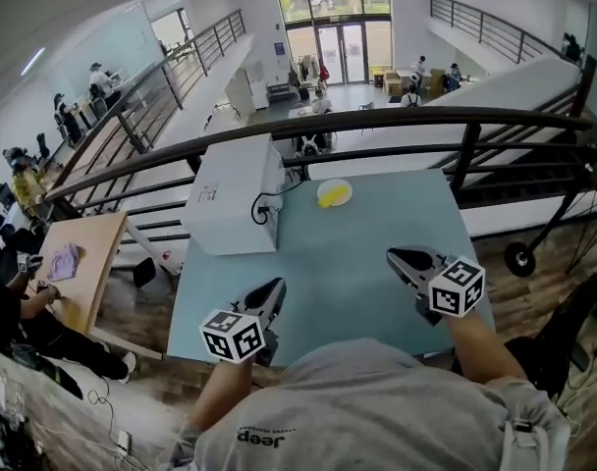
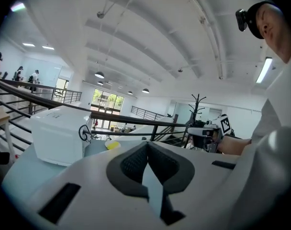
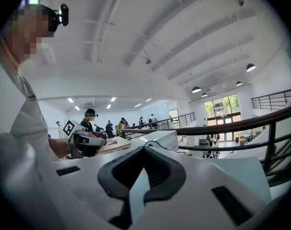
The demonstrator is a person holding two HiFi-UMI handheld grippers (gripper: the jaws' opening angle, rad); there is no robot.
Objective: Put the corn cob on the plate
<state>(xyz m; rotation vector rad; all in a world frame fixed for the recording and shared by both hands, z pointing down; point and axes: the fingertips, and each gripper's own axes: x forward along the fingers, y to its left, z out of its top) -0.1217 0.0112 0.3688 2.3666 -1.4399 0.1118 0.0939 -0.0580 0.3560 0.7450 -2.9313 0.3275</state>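
Head view: the table (image 1: 357,263) is mostly bare. At its far side a yellow thing, which I take for the cob (image 1: 329,198), seems to lie on a pale round plate (image 1: 346,186), just beside the white box (image 1: 235,194). It is too small to tell the cob and the plate clearly apart. The left gripper (image 1: 276,287) and the right gripper (image 1: 392,256) are both at the near edge, close to the person's body and well apart from the plate.

Left gripper view: the two dark pads meet tip to tip and nothing is between them, so this gripper is closed and empty. The yellow spot shows far ahead on the table, to the right of the box.

Right gripper view: here also the pads are pressed together and hold nothing. Neither cob nor plate shows in this view.

My judgement is that the cob is probably on the plate already. If so, the best course is to keep both grippers away from it. If it has to be corrected, one gripper should open wide before reaching. It should come over the bare table, clear of the box, and take the cob across its middle so that it does not roll.
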